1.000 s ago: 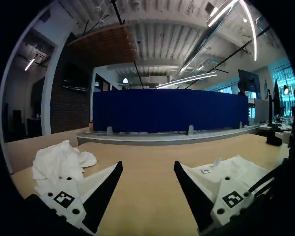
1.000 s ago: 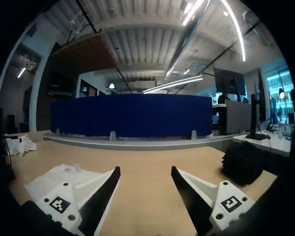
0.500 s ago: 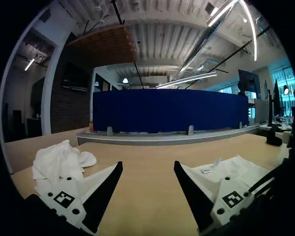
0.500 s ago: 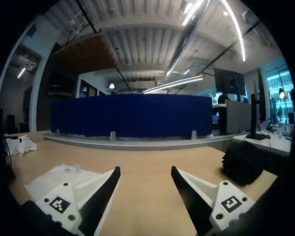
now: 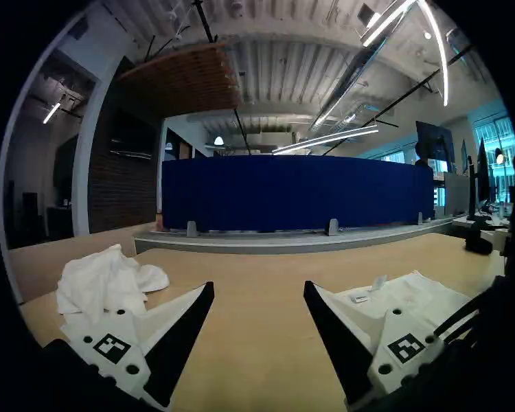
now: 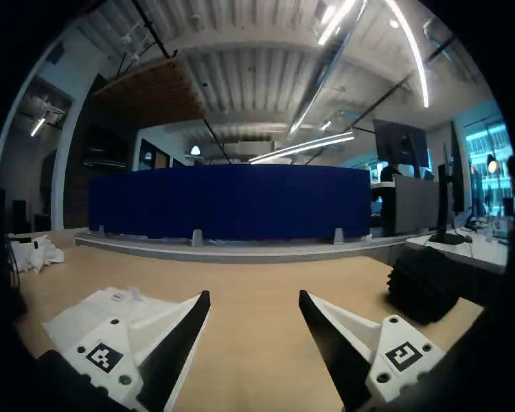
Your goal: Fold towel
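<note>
A flat white towel (image 5: 412,292) with a small tag lies on the wooden table to the right of my left gripper (image 5: 259,292), partly behind its right finger. My left gripper is open and holds nothing. In the right gripper view the same flat towel (image 6: 110,302) lies at the left, partly behind the left finger of my right gripper (image 6: 254,299), which is open and holds nothing. A crumpled white towel (image 5: 106,281) sits at the left in the left gripper view, and small and far at the left edge as the crumpled towel (image 6: 38,253) in the right gripper view.
A blue partition (image 5: 292,192) on a grey rail closes off the far edge of the table (image 5: 257,329). A black ribbed object (image 6: 426,288) sits on the table at the right. Monitors and desks stand beyond at the right.
</note>
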### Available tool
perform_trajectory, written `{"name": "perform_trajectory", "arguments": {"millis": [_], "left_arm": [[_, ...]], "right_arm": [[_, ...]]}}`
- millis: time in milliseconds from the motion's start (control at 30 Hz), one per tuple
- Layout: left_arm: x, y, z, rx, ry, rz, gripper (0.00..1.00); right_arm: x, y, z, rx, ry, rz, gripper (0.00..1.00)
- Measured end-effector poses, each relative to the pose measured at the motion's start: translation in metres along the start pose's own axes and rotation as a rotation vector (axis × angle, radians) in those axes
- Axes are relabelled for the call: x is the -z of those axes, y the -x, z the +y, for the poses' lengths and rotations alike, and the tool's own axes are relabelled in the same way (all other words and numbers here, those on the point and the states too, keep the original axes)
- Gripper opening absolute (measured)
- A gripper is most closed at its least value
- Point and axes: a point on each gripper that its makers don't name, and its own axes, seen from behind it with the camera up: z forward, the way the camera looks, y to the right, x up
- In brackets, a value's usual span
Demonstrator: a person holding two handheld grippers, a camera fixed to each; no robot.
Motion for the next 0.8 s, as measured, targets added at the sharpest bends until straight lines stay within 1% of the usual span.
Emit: {"name": "perform_trajectory", "arguments": {"millis": [100, 200, 300, 400, 600, 700, 800], "left_arm": [[0.000, -0.001, 0.001, 0.003, 0.003, -0.012, 0.97], [-0.001, -0.016, 0.000, 0.011, 0.008, -0.014, 0.97], [-0.001, -0.043, -0.002, 0.015, 0.008, -0.002, 0.97], [0.000, -0.072, -0.002, 0.004, 0.008, 0.001, 0.97], [0.006, -0.130, 0.005, -0.017, 0.022, -0.014, 0.97], [0.009, -0.152, 0.009, -0.020, 0.031, -0.028, 0.97], [0.011, -0.172, 0.010, -0.021, 0.034, -0.041, 0.97]], "right_arm": [[0.002, -0.001, -0.004, -0.003, -0.003, -0.008, 1.00], [0.004, -0.013, -0.010, -0.017, -0.011, -0.014, 1.00], [0.006, -0.037, -0.016, -0.041, -0.017, -0.009, 1.00], [0.008, -0.062, -0.019, -0.055, -0.020, -0.019, 1.00], [0.009, -0.121, -0.020, -0.037, -0.010, -0.025, 1.00], [0.011, -0.150, -0.025, -0.020, -0.018, -0.027, 1.00], [0.013, -0.174, -0.032, -0.012, -0.036, -0.035, 1.00]]}}
